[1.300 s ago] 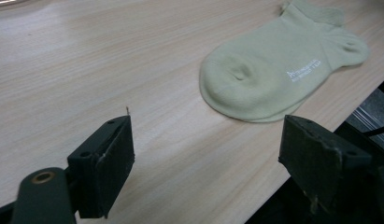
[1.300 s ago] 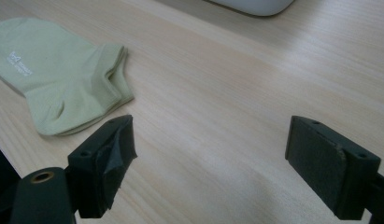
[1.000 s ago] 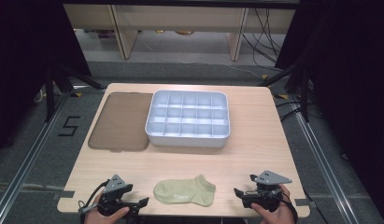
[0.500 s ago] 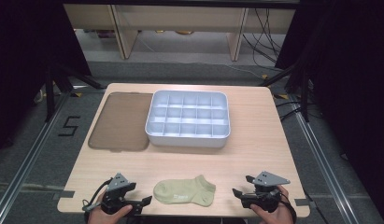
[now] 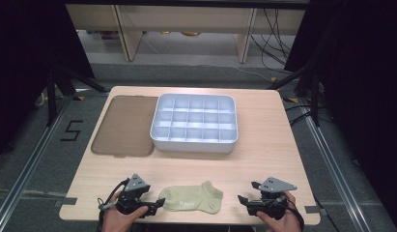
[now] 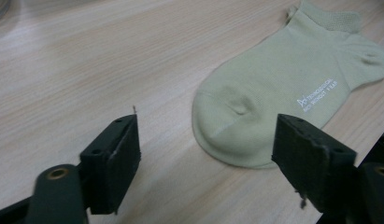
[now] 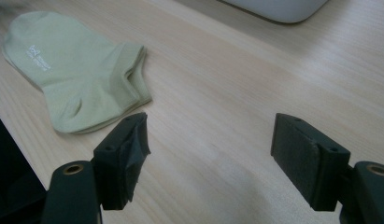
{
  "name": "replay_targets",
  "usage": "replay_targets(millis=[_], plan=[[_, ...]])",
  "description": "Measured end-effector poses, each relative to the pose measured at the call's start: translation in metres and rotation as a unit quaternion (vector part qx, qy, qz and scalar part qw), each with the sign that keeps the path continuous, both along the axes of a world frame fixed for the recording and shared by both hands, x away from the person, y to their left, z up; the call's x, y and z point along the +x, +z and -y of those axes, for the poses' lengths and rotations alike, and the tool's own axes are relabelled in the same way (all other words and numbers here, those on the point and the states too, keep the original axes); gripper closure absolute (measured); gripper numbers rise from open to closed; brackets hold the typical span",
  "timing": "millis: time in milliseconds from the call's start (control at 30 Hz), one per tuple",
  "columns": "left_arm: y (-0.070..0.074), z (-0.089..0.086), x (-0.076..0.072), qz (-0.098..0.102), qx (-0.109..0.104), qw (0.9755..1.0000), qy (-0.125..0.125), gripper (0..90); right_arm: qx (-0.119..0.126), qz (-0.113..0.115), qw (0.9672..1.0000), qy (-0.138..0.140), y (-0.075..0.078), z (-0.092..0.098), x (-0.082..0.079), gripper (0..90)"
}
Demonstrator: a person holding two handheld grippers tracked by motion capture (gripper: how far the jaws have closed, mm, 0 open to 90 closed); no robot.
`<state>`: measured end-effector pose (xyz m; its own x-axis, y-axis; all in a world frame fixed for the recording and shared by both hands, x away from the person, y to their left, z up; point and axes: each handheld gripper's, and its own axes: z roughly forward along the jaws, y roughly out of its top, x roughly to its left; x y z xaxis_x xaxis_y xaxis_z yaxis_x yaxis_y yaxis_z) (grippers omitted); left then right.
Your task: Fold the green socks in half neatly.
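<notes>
Fingers on both of my grippers stand apart and hold nothing. On my left gripper (image 5: pixel 156 205) the fingers (image 6: pixel 112 165) have just been closing a little, with only bare desk between them. The toe end of the green sock (image 5: pixel 191 198) lies just past them, a bit to one side, and they do not touch it. On my right gripper (image 5: pixel 243 200) the fingers (image 7: pixel 124 158) also came in a little and are wide apart over bare wood.

The sock lies flat on the wooden desk (image 5: pixel 263 159), close to the edge nearest me. It has small white letters on it. My left gripper is right beside the sock's toe. My right gripper is on the other side of the sock, near its open cuff but with a gap of desk between.

Farther from me than the sock sits a white tray (image 5: pixel 193 145) with many little boxes inside. A flat brown lid (image 5: pixel 123 125) lies beside the tray and touches its side, above the spot where my left gripper is.

My left hand (image 5: pixel 119 220) and right hand (image 5: pixel 278 217) hold the grippers at the near edge of the desk, one on each side of the sock.
</notes>
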<state>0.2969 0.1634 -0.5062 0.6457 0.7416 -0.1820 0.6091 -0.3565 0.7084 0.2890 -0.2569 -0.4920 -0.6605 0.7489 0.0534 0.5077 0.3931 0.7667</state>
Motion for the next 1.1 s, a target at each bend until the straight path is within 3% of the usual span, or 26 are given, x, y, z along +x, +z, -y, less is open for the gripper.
replay_targets(millis=[67, 133, 267, 300, 333, 400, 433, 500, 600, 667, 933, 1000, 1033, 1100], plan=[[0.001, 0.004, 0.002, 0.002, 0.001, 1.0000, 0.002, 28.2, 0.002, -0.007, 1.0000, -0.004, 0.000, 0.000, -0.001, 27.9], [0.000, 0.005, 0.003, -0.001, 0.011, 0.9999, -0.009, 31.7, -0.001, 0.002, 1.0000, -0.001, 0.000, 0.000, 0.000, 27.7], [-0.003, 0.008, 0.003, -0.007, 0.021, 0.9997, -0.008, 35.8, 0.000, 0.002, 1.0000, 0.001, 0.000, -0.001, 0.000, 27.5], [-0.003, 0.008, 0.002, -0.009, 0.021, 0.9997, -0.011, 36.3, 0.006, -0.004, 0.9998, 0.018, -0.001, -0.001, 0.001, 27.5], [-0.003, 0.008, 0.003, -0.009, 0.024, 0.9996, -0.012, 36.6, 0.002, -0.007, 1.0000, 0.003, 0.000, -0.002, 0.000, 27.5], [-0.004, 0.010, 0.003, -0.010, 0.024, 0.9996, -0.007, 38.4, -0.001, 0.000, 1.0000, 0.006, 0.000, -0.002, 0.000, 27.5], [-0.004, 0.010, 0.004, -0.013, 0.031, 0.9993, -0.017, 39.6, -0.002, 0.002, 1.0000, 0.005, 0.000, -0.002, -0.001, 27.5], [-0.004, 0.013, 0.003, -0.006, 0.032, 0.9993, -0.020, 41.9, 0.004, -0.006, 1.0000, -0.001, 0.000, -0.004, -0.002, 27.5], [-0.005, 0.017, 0.002, 0.003, 0.042, 0.9989, -0.019, 47.3, 0.000, 0.001, 1.0000, 0.005, 0.000, -0.003, -0.001, 27.5], [-0.006, 0.018, 0.000, 0.014, 0.042, 0.9987, -0.024, 52.9, 0.006, -0.003, 0.9999, 0.009, 0.000, -0.002, -0.001, 27.5], [-0.008, 0.020, -0.005, 0.010, 0.010, 0.9999, -0.009, 73.7, 0.014, 0.008, 0.9997, 0.017, 0.002, -0.003, -0.002, 31.1], [-0.006, 0.019, -0.005, 0.025, 0.024, 0.9994, -0.011, 76.5, 0.022, 0.001, 0.9990, 0.038, 0.002, -0.004, -0.001, 34.5], [-0.007, 0.019, -0.005, 0.021, 0.018, 0.9996, -0.005, 77.4, 0.025, 0.001, 0.9986, 0.046, 0.002, -0.005, -0.001, 35.3], [-0.005, 0.018, -0.005, 0.024, 0.019, 0.9994, -0.018, 79.1, 0.025, 0.002, 0.9988, 0.043, 0.002, -0.007, -0.002, 36.9]])
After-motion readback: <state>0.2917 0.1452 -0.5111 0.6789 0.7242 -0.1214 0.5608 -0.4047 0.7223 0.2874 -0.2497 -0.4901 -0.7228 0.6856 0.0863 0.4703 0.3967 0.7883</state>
